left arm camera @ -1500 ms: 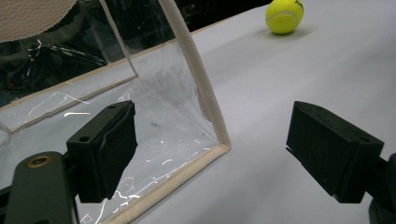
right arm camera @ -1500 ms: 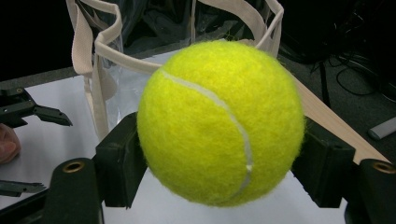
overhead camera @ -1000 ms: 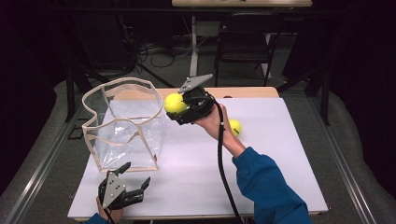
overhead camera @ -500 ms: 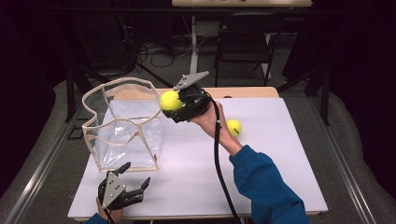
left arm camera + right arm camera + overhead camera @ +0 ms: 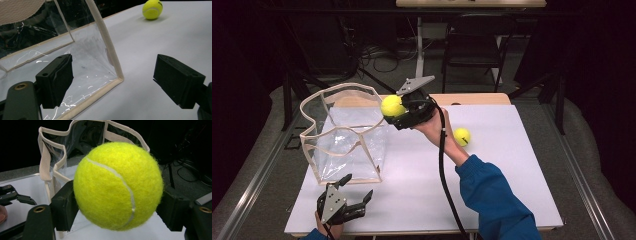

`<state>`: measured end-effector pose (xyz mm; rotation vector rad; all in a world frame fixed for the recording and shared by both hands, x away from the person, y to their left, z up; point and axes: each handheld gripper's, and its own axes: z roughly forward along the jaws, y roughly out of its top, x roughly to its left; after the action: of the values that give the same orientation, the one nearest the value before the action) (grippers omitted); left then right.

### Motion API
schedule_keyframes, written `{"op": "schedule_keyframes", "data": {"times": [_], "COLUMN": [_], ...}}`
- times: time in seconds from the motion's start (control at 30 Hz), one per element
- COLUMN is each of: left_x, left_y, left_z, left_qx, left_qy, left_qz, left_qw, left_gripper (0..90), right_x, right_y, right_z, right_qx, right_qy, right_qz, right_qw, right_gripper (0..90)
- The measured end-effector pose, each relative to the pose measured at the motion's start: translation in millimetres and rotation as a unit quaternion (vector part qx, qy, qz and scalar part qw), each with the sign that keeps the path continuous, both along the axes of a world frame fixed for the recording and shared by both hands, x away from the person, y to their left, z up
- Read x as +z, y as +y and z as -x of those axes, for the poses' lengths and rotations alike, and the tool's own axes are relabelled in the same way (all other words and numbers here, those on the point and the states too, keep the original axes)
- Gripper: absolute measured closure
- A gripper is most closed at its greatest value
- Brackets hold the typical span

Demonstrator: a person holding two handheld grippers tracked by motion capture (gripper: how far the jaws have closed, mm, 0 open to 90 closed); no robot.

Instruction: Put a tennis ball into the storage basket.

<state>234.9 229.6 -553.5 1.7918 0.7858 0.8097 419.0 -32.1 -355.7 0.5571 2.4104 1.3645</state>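
- The right gripper holds a yellow tennis ball tight between its two black jaws.
- The ball is up in the air, right at the rim of the clear bag, on the bag's right side.
- In the right gripper view the ball looks big and close, and the open top of the bag is just behind it.
- The step in hand, I think, is putting the ball into the bag.
- The left gripper rests low on the white table, just in front of the bag. Its jaws are wide apart and hold nothing.
- In the left gripper view the bag's front corner sits between those open jaws, not pinched.
- A second ball lies on the table, well apart from the bag, past the person's right hand.
- Next, the ball needs to go a bit more to the left, over the middle of the bag's mouth.
- Then the jaws need to open so the ball can drop in.
- The bag looks soft and floppy, so the ball could hit the rim and tip it.
- The left gripper could pinch the corner to keep the bag steady.
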Motion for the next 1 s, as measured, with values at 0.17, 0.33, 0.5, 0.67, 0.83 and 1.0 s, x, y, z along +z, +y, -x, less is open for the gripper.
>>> {"op": "schedule_keyframes", "data": {"times": [0.17,0.33,0.5,0.67,0.83,1.0], "left_x": [0.1,0.2,0.3,0.7,0.6,0.7], "left_y": [-0.1,0.1,0.2,0.4,0.4,0.8], "left_z": [0.1,0.2,0.3,0.6,0.6,0.6], "left_qx": [-0.001,0.0,0.0,-0.001,0.0,0.0], "left_qy": [0.0,-0.002,-0.002,-0.002,-0.002,-0.002], "left_qz": [0.0,0.001,0.002,0.003,0.003,0.004], "left_qw": [1.0,1.0,1.0,1.0,1.0,1.0], "left_gripper": [15.9,15.9,15.9,15.9,15.9,15.9], "right_x": [2.0,4.4,7.0,7.1,6.3,6.7], "right_y": [2.4,5.7,8.2,9.4,12.0,15.2], "right_z": [1.0,1.1,0.7,0.6,-0.8,-0.5], "right_qx": [-0.001,-0.001,-0.003,-0.005,-0.005,-0.005], "right_qy": [-0.005,-0.011,-0.016,-0.02,-0.021,-0.025], "right_qz": [-0.004,-0.006,-0.016,-0.022,-0.025,-0.027], "right_qw": [1.0,0.9999,0.9997,0.9995,0.9994,0.9993], "right_gripper": [26.3,26.3,26.3,26.3,26.3,26.3]}}
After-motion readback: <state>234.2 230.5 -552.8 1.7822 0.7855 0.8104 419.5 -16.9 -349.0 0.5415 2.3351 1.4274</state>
